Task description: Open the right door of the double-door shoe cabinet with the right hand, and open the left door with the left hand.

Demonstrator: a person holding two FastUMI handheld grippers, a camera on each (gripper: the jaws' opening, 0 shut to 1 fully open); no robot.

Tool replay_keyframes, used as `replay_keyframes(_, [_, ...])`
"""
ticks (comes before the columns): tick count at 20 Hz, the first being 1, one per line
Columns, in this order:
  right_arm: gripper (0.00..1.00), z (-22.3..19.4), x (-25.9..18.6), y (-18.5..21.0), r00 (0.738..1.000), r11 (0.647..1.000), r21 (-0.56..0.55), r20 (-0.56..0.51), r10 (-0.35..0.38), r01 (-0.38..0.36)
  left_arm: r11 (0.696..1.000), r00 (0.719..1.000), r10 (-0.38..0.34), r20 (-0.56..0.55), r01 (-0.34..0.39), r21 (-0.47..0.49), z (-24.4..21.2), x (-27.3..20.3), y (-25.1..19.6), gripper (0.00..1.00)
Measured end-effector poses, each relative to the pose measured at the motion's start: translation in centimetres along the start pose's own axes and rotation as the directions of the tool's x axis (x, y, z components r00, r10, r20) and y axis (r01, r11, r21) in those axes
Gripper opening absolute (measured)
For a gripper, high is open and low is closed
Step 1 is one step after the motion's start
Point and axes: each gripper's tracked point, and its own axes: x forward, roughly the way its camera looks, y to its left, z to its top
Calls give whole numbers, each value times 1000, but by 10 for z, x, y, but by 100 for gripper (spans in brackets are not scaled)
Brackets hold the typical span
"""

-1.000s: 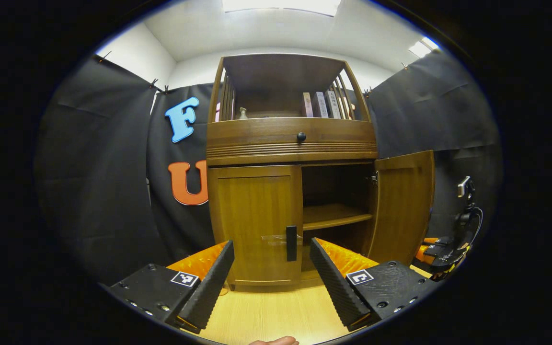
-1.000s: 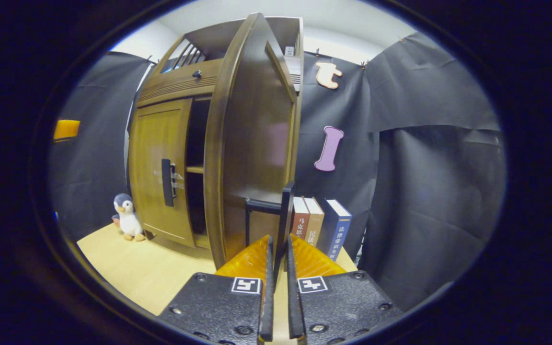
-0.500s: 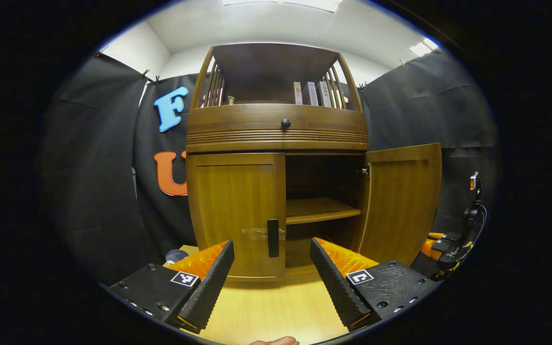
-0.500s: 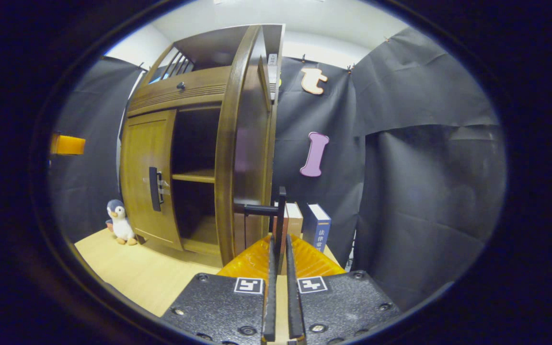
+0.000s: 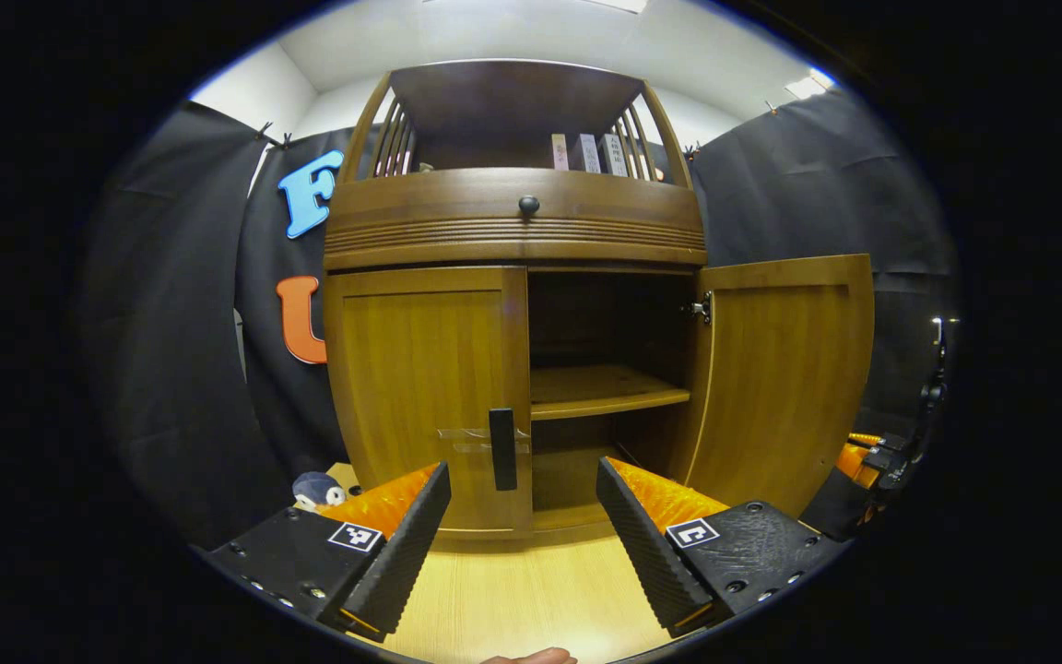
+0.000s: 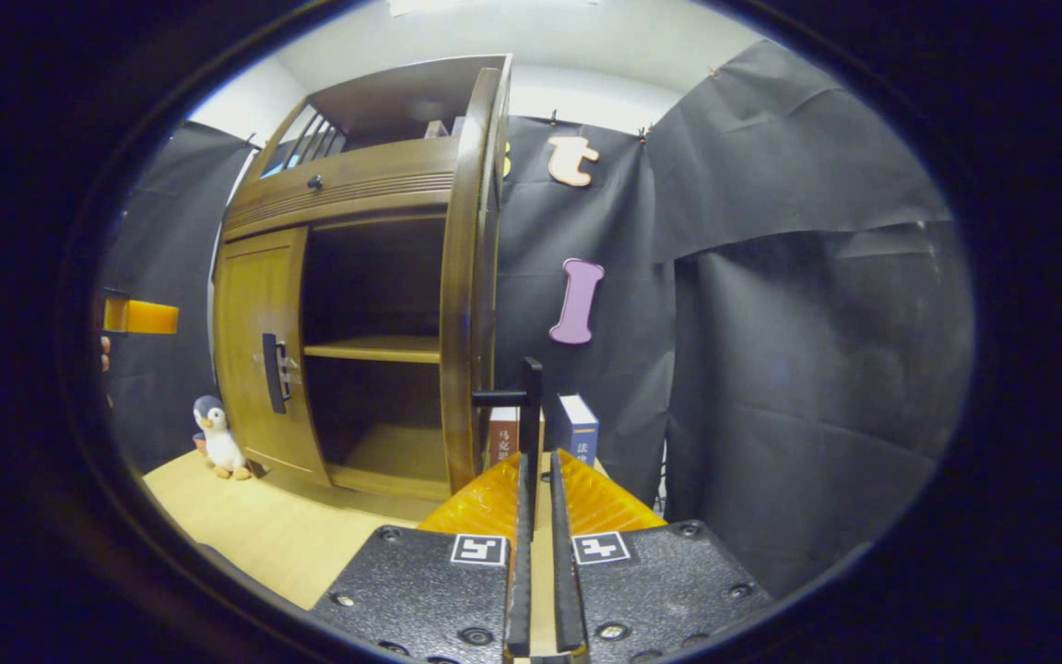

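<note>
We have the right gripper (image 6: 536,480) clamped on the right door's handle (image 6: 531,406), low in the centre of the right gripper view: both fingers press against the thin vertical bar, because that bar is the only purchase for swinging the panel on its hinge. The right door (image 6: 466,277) stands edge-on to that camera, just left of centre, and in the left gripper view it fills the right-hand part of the frame, swung well out from the shoe cabinet (image 5: 513,231). We judge this half of the task all but done, since the inner shelf (image 5: 600,392) lies fully open to view.

The left door (image 5: 420,387) is shut, flush with the cabinet front, left of centre in the left gripper view. Its handle (image 5: 501,449) sits upright at the door's inner edge, low in the frame. We hold the left gripper (image 5: 522,516) with jaws wide apart, short of the door and touching nothing, so that the handle shows in the gap between the fingers; the spread leaves room to slip a finger on either side of the bar. The next move, as we judge it, is to advance onto that handle, close, and pull leftward.

A toy penguin (image 6: 216,440) stands on the wooden floor (image 6: 254,526) at the cabinet's lower left corner, near the arc this door would sweep, so we would watch it.
</note>
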Motion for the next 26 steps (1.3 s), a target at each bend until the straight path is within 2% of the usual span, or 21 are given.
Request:
replay_keyframes(5, [15, 12, -17, -9, 999, 995, -87, 33, -39, 42, 1000, 1000, -3, -16, 3, -18, -12, 25, -1, 96])
replay_keyframes(6, [24, 14, -21, -8, 999, 994, -101, 40, -34, 38, 1000, 1000, -4, -20, 4, -23, -16, 30, -1, 96])
replay_keyframes(8, [36, 21, -29, -9, 997, 991, -120, 64, -43, 51, 999, 999, -4, -32, 3, -33, -24, 42, 1, 96])
replay_keyframes(9, [34, 25, -32, -10, 996, 991, -118, 79, -47, 56, 999, 999, -7, -36, 6, -37, -29, 50, 2, 96])
replay_keyframes(10, [50, 26, -35, -9, 995, 992, -112, 89, -46, 56, 999, 999, -17, -38, 15, -43, -34, 56, 3, 100])
replay_keyframes(12, [56, 23, -38, -14, 994, 994, -91, 92, -53, 62, 999, 999, -19, -38, 18, -49, -42, 71, 7, 96])
replay_keyframes(14, [79, 26, -37, -22, 994, 996, -54, 90, -68, 73, 999, 999, -4, -38, 2, -48, -50, 88, 13, 96])
replay_keyframes(15, [81, 25, -35, -28, 994, 997, -33, 86, -73, 76, 999, 999, -2, -37, 0, -51, -54, 97, 14, 96])
replay_keyframes(17, [78, 26, -34, -40, 993, 997, 1, 89, -79, 79, 998, 999, 10, -32, -12, -60, -59, 117, 17, 95])
replay_keyframes(18, [84, 27, -34, -45, 992, 997, 12, 90, -83, 83, 998, 999, 22, -32, -24, -61, -61, 128, 21, 95])
replay_keyframes(19, [78, 27, -36, -51, 992, 996, 20, 94, -89, 87, 998, 999, 28, -26, -30, -60, -64, 139, 22, 95])
replay_keyframes(26, [81, 33, -30, -73, 991, 995, 44, 88, -97, 94, 993, 996, 90, 5, -90, -74, -71, 194, 32, 95])
